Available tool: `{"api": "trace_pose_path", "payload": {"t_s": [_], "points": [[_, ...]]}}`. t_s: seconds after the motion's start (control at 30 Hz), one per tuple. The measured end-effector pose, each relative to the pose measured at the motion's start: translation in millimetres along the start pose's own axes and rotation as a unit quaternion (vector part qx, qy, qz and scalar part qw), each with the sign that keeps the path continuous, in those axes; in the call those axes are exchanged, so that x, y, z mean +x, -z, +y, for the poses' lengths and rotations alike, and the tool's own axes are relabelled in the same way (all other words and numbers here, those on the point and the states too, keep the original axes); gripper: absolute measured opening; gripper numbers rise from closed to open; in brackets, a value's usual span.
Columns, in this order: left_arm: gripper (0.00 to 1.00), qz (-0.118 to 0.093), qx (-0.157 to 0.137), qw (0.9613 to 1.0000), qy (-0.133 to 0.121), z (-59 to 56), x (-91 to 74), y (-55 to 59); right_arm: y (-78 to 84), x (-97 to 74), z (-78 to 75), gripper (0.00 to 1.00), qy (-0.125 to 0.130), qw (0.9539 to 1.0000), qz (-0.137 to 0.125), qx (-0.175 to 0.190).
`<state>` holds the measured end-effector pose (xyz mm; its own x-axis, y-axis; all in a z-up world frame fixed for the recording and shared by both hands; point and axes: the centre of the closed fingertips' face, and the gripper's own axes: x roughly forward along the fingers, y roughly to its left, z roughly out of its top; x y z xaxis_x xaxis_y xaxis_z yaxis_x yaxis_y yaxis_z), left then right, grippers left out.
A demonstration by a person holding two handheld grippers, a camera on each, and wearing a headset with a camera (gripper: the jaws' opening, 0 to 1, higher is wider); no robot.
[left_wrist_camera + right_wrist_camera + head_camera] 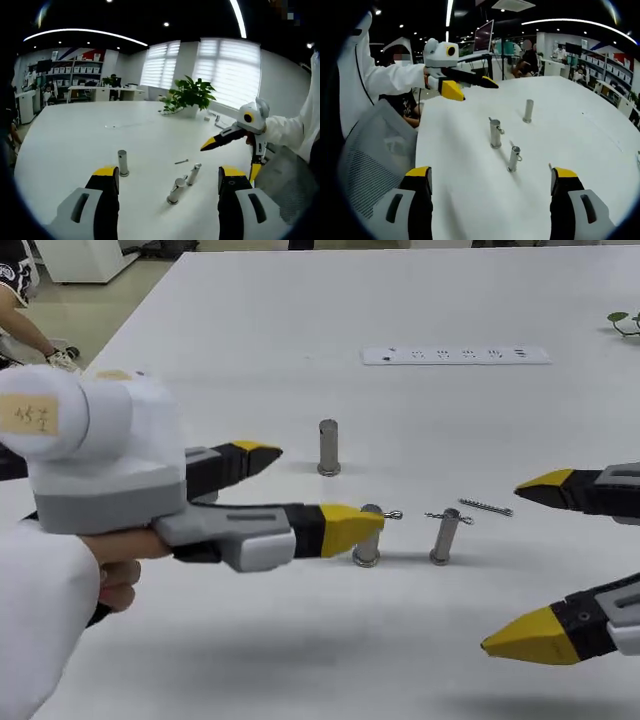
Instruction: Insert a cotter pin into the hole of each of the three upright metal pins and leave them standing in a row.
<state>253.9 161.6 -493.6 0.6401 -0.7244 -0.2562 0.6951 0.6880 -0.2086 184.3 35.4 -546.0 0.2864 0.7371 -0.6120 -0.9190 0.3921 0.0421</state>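
Three upright metal pins stand on the white table (250,340). The far pin (328,447) has an empty hole. The middle pin (367,538) and the right pin (444,536) each carry a cotter pin through the top. A loose cotter pin (487,507) lies just right of them. My left gripper (315,487) is open, and its near jaw tip overlaps the middle pin. My right gripper (503,565) hovers open to the right of the pins. The left gripper view shows the bare pin (122,163) and the loose cotter pin (181,161). The right gripper view shows the bare pin (528,110) farthest off.
A white power strip (455,356) lies at the back of the table. A potted plant (187,95) stands on the far end. A mesh chair (375,165) sits off the table's edge, with a seated person behind it.
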Motion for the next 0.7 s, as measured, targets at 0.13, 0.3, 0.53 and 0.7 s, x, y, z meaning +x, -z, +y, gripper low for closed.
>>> {"api": "trace_pose_path", "payload": {"t_s": [0.13,0.3,0.53,0.7], "points": [[0.75,-0.002,0.018,0.9993,-0.034,24.9,10.3,-7.1,-4.3,-4.0,4.9,0.98,-0.001,1.0000,-0.004,0.000],[0.71,0.011,0.037,0.9984,-0.041,37.4,24.0,-5.8,-10.8,-13.9,5.5,0.97,0.010,0.9999,-0.013,-0.004],[0.65,0.048,0.050,0.9959,-0.058,59.1,48.7,10.1,-15.2,-24.8,1.6,0.96,0.033,0.9992,-0.024,-0.003],[0.55,0.058,0.050,0.9952,-0.061,66.1,63.4,16.1,-13.4,-30.5,0.9,0.95,0.043,0.9988,-0.023,-0.001]]}}
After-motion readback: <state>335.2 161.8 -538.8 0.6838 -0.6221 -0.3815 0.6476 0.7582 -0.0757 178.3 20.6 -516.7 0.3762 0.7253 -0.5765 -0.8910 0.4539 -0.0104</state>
